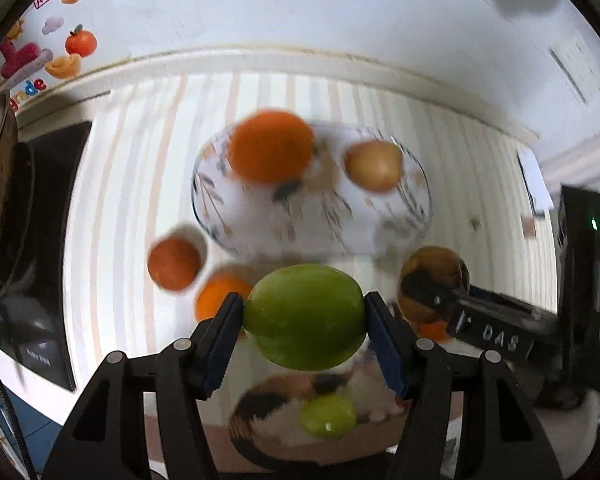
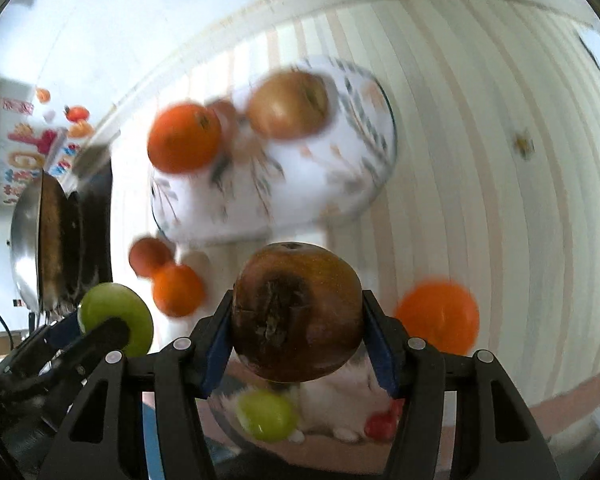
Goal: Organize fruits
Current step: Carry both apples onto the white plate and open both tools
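My left gripper [image 1: 304,316] is shut on a green apple [image 1: 304,316], held above the striped tablecloth. My right gripper [image 2: 298,312] is shut on a brown, bruised apple [image 2: 298,312]; it also shows in the left wrist view [image 1: 434,276]. The green apple shows in the right wrist view [image 2: 116,316]. A patterned glass plate [image 1: 404,216] ahead holds a large orange [image 1: 270,152] and a yellowish apple [image 1: 374,166]. Loose on the cloth lie a reddish fruit [image 1: 174,264], an orange [image 1: 220,296], and another orange [image 2: 438,320].
A dark pan [image 2: 56,240] and a black stove top [image 1: 48,240] stand at the left. A second green fruit [image 1: 328,416] and a calico cat [image 1: 268,408] lie below the grippers. A wall with fruit stickers [image 1: 80,42] is behind.
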